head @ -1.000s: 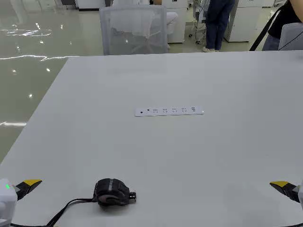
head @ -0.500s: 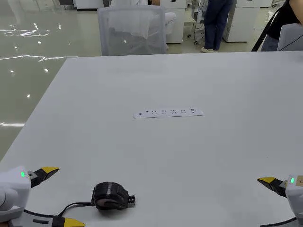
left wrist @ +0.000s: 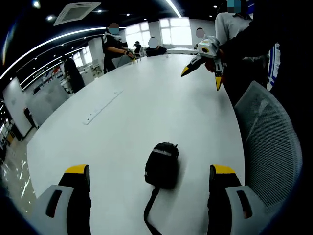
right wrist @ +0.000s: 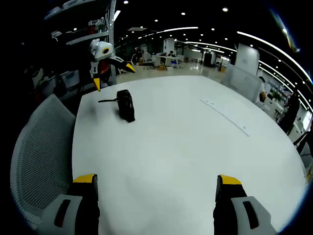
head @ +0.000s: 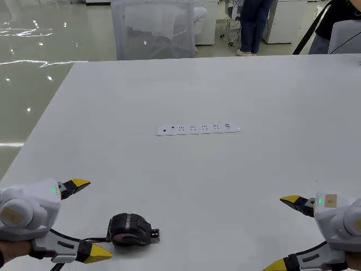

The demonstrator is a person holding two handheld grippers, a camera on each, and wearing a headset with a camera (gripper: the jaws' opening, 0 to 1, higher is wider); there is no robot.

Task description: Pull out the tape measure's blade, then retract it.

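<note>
A black tape measure (head: 131, 230) with a black wrist strap lies near the front left of the white table (head: 225, 90), blade retracted. In the left gripper view the tape measure (left wrist: 163, 165) sits just ahead, between the yellow-tipped jaws. My left gripper (head: 84, 219) is open, its jaws spread to the left of the tape measure and not touching it. My right gripper (head: 282, 232) is open at the front right, far from the tape measure, with nothing between its jaws. From the right gripper view the tape measure (right wrist: 125, 105) lies across the table near the left gripper (right wrist: 111, 70).
A white power strip (head: 197, 129) lies flat in the middle of the table. A mesh chair (head: 153, 29) stands at the far edge. People stand beyond the table at the back right. A grey mesh chair back (left wrist: 274, 147) is close on the near side.
Both grippers have come up and inward over the table's front edge. The left one now brackets the tape measure's left side. The tape measure has stayed put.
</note>
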